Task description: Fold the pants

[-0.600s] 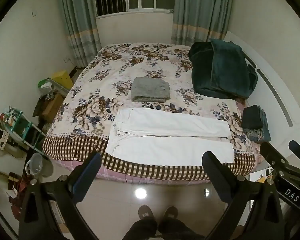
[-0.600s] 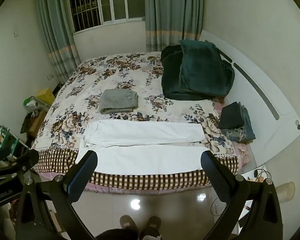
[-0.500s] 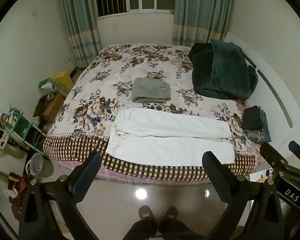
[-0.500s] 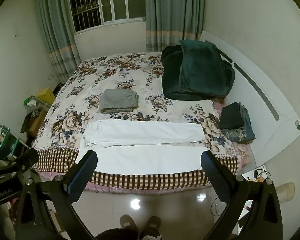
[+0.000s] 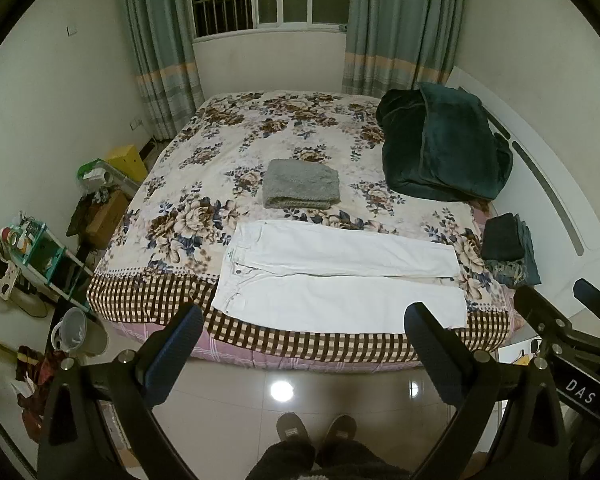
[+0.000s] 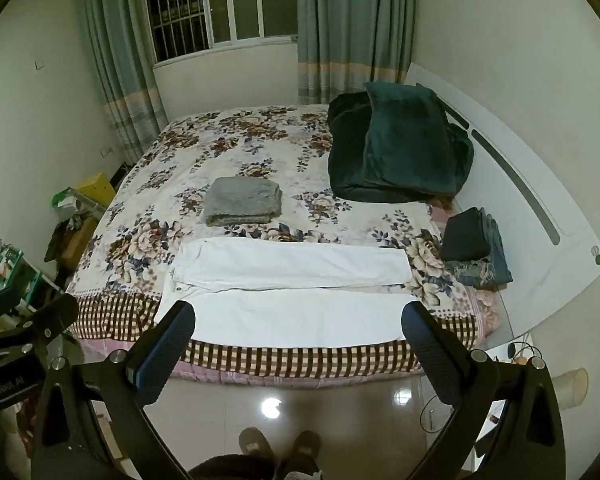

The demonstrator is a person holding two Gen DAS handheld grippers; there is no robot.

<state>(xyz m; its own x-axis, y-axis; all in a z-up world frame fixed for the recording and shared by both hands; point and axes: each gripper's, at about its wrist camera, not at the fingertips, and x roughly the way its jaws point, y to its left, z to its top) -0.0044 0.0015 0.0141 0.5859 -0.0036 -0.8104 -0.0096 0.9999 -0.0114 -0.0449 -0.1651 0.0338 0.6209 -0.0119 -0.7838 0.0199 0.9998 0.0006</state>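
Observation:
White pants (image 5: pixel 340 276) lie spread flat along the near edge of the floral bed (image 5: pixel 188 184), waistband to the left, both legs running right. They also show in the right wrist view (image 6: pixel 292 292). My left gripper (image 5: pixel 304 328) is open and empty, held above the floor in front of the bed. My right gripper (image 6: pixel 300 324) is open and empty too, at a similar distance from the bed. The right gripper's body shows at the right edge of the left wrist view (image 5: pixel 572 340).
A folded grey garment (image 5: pixel 300 183) lies behind the pants. A dark green blanket (image 5: pixel 440 148) sits at the back right, and a stack of dark folded clothes (image 5: pixel 508 248) at the right edge. Clutter and a shelf (image 5: pixel 40 248) stand at the left. My feet (image 5: pixel 316 432) are on the tiled floor.

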